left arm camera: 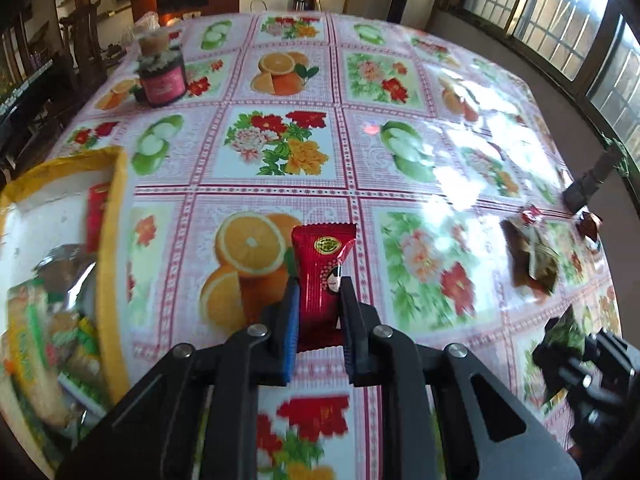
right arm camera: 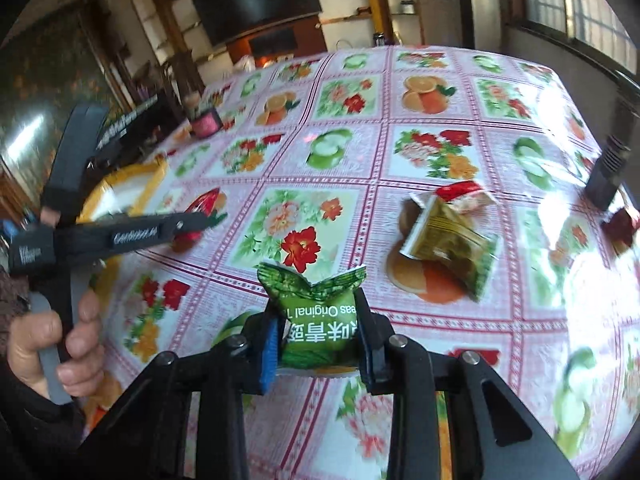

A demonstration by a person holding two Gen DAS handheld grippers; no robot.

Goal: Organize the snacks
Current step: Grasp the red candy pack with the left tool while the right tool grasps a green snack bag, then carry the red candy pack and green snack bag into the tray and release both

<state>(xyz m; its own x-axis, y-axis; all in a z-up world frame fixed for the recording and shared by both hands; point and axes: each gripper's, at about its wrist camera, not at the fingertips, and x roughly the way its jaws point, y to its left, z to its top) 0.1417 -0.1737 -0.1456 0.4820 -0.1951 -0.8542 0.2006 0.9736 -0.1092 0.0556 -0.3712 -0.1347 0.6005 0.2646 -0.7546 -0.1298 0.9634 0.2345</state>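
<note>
My left gripper (left arm camera: 319,292) is shut on a red snack packet (left arm camera: 322,276) and holds it above the flowered tablecloth, just right of a yellow-rimmed white basket (left arm camera: 114,208) with several snacks inside. My right gripper (right arm camera: 318,320) is shut on a green pea snack packet (right arm camera: 316,312) above the table. In the right wrist view the left gripper (right arm camera: 200,222) with its red packet (right arm camera: 204,204) is at the left, beside the basket (right arm camera: 120,178). An olive-green packet (right arm camera: 448,240) and a small red-and-white one (right arm camera: 460,192) lie on the table at the right.
A pink-labelled jar (left arm camera: 162,76) with a cork lid stands at the far left of the table. A dark red wrapper (right arm camera: 622,224) and a black stand (right arm camera: 608,172) sit near the right edge. The olive packet also shows in the left wrist view (left arm camera: 536,256).
</note>
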